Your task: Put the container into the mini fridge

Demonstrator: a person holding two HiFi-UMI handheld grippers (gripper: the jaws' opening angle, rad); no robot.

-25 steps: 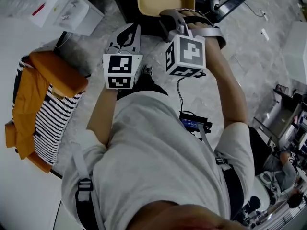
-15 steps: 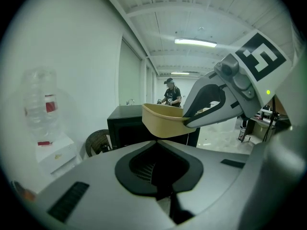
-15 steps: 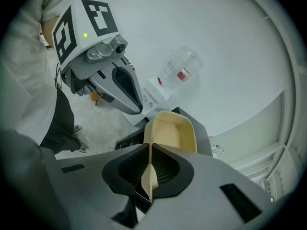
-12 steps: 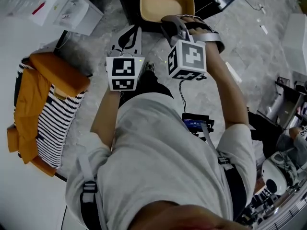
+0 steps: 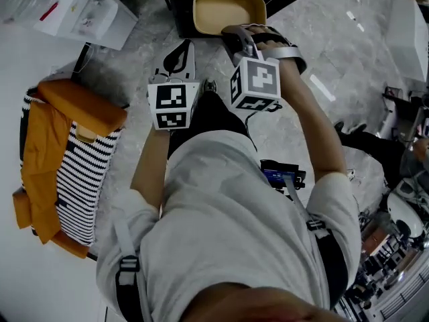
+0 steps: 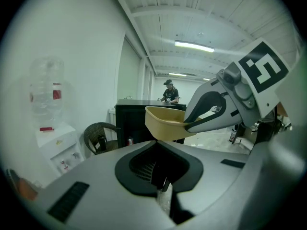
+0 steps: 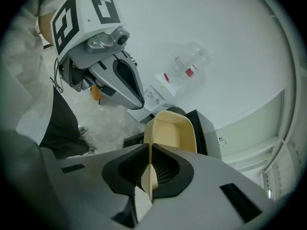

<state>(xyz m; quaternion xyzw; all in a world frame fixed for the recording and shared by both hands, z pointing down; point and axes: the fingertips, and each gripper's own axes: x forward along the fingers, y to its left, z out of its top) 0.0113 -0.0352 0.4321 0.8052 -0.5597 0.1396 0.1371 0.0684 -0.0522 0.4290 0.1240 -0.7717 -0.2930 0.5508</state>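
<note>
A beige open container [image 5: 228, 9] hangs in the air over the black mini fridge [image 5: 179, 20], and my right gripper [image 5: 236, 33] is shut on its near rim. In the right gripper view the rim [image 7: 149, 174] is pinched between the pads, with the container [image 7: 170, 133] reaching toward the fridge [image 7: 207, 128]. My left gripper [image 5: 179, 54] is beside it on the left, apart from the container, shut with nothing in it. The left gripper view shows the container [image 6: 165, 123] held by the right gripper [image 6: 192, 122] in front of the fridge [image 6: 132, 126].
A white water dispenser [image 5: 80, 9] with a clear bottle [image 6: 47, 92] stands left of the fridge, with a wicker chair [image 6: 98, 138] between them. Orange and striped clothing [image 5: 60, 153] lies at the left. A person [image 6: 169, 92] stands far behind the fridge.
Both grippers and the container have drifted slightly left and up in the head view as the floor slides by. The right grip on the rim is unchanged.
</note>
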